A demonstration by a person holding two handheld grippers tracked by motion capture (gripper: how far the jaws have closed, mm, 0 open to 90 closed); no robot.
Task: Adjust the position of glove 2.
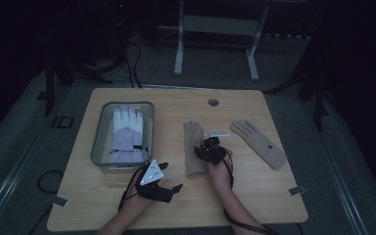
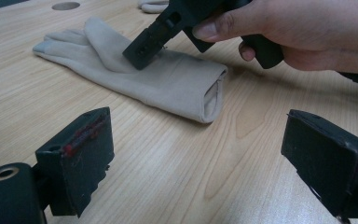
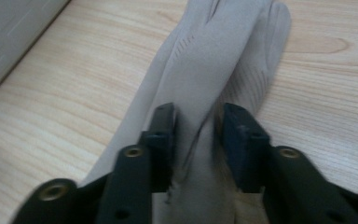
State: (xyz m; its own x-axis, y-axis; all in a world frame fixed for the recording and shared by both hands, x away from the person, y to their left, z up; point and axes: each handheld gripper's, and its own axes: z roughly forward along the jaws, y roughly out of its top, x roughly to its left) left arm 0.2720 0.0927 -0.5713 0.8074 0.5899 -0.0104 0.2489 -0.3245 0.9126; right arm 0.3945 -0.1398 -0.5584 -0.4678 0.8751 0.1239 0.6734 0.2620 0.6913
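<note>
Nearby, second glove (image 1: 259, 143), grey bin (image 1: 99, 142).

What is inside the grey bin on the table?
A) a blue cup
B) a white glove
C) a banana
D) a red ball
B: in the high view, a white glove lies inside the grey bin at the table's left side, fingers pointing away from the person.

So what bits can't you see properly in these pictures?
- High view: too dim and small to tell whether the right gripper pinches the beige glove.
- Right gripper view: motion blur softens the glove under the jaws.
- Left gripper view: the second beige glove is cut off by the top edge.
</note>
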